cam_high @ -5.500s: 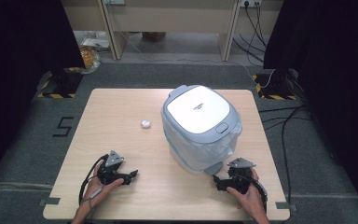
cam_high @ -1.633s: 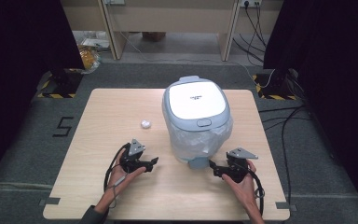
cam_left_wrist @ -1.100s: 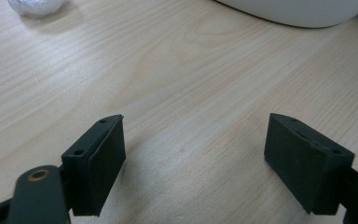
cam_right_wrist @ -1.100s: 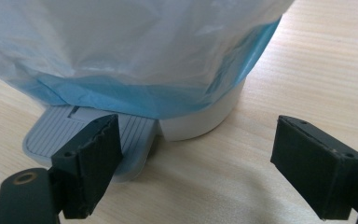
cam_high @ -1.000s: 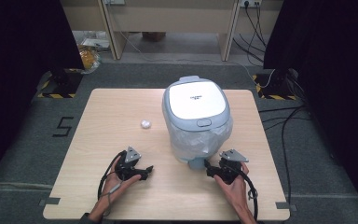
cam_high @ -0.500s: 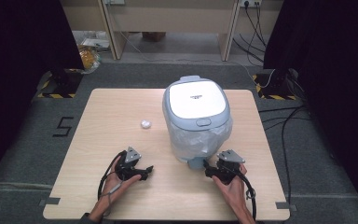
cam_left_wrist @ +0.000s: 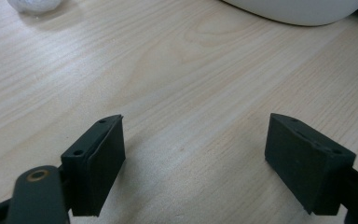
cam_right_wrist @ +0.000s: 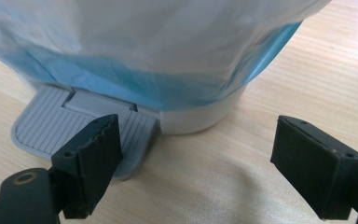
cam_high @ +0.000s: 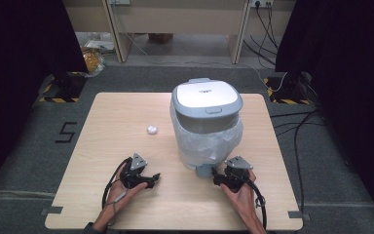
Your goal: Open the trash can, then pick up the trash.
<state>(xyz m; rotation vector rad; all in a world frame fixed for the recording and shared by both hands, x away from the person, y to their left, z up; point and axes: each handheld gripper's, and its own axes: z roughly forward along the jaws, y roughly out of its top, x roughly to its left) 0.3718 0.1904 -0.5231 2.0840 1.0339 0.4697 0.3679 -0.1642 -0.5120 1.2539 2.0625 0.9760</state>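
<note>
A pedal bin (cam_high: 206,127) with a white lid (cam_high: 206,99) stands right of the table's middle, lined with a pale bag (cam_right_wrist: 168,42) that hangs over its sides. Its grey ribbed pedal (cam_right_wrist: 56,123) sticks out at the front toward me. My right gripper (cam_right_wrist: 198,140) is open, low over the table; its left jaw overlaps the pedal's right edge. In the high view, my right gripper (cam_high: 217,175) is just right of the pedal (cam_high: 203,170). A small crumpled white ball (cam_high: 152,129) lies left of the bin. My left gripper (cam_high: 153,179) is open over bare wood, empty.
The wooden table (cam_high: 102,146) has free room at the left and along its front edge. In the left gripper view, the white ball (cam_left_wrist: 32,4) is at the top left and the bin's base (cam_left_wrist: 298,7) at the top right. Cables (cam_high: 297,131) lie on the floor at the right.
Over five seconds the bin turned from askew to square. Both grippers came inward, the right one up to the pedal. In the last half second almost nothing moved.
</note>
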